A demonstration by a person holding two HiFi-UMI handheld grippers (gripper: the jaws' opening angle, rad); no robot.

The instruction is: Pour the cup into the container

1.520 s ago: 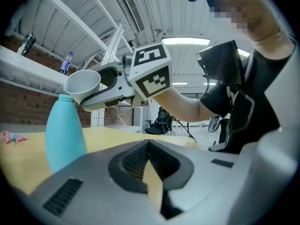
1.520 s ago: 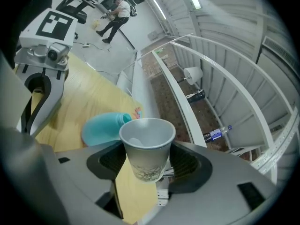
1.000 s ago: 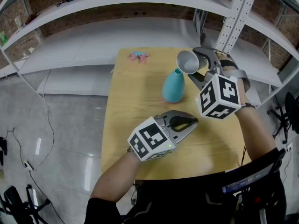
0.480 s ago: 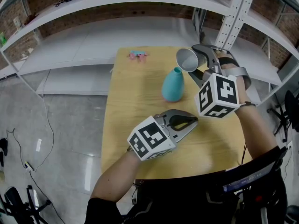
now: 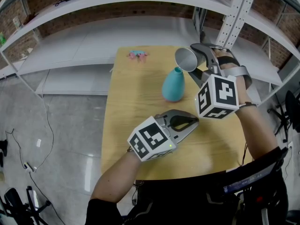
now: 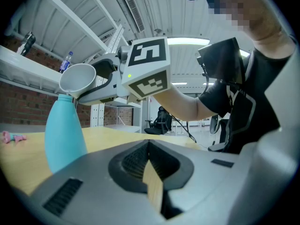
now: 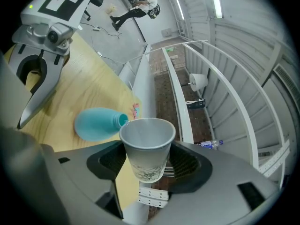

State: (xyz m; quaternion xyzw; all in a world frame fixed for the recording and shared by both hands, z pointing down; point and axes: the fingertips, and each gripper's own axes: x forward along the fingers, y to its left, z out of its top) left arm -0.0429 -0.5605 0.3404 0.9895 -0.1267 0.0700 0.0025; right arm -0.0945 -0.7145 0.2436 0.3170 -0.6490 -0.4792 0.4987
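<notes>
A teal narrow-necked vase stands upright on the wooden table. My right gripper is shut on a white paper cup, held tipped on its side just above and right of the vase's mouth. In the right gripper view the cup sits between the jaws with its rim over the vase's opening; I see nothing inside it. My left gripper rests low over the table in front of the vase, jaws together and empty. The left gripper view shows the cup above the vase.
A small pink-and-blue object lies at the table's far edge. White shelf rails curve behind the table, and a perforated post rises at the back right. Grey floor with cables lies to the left.
The right gripper has rolled slightly, bringing the cup's mouth a little left, closer over the vase. The left gripper and the vase have not moved.
</notes>
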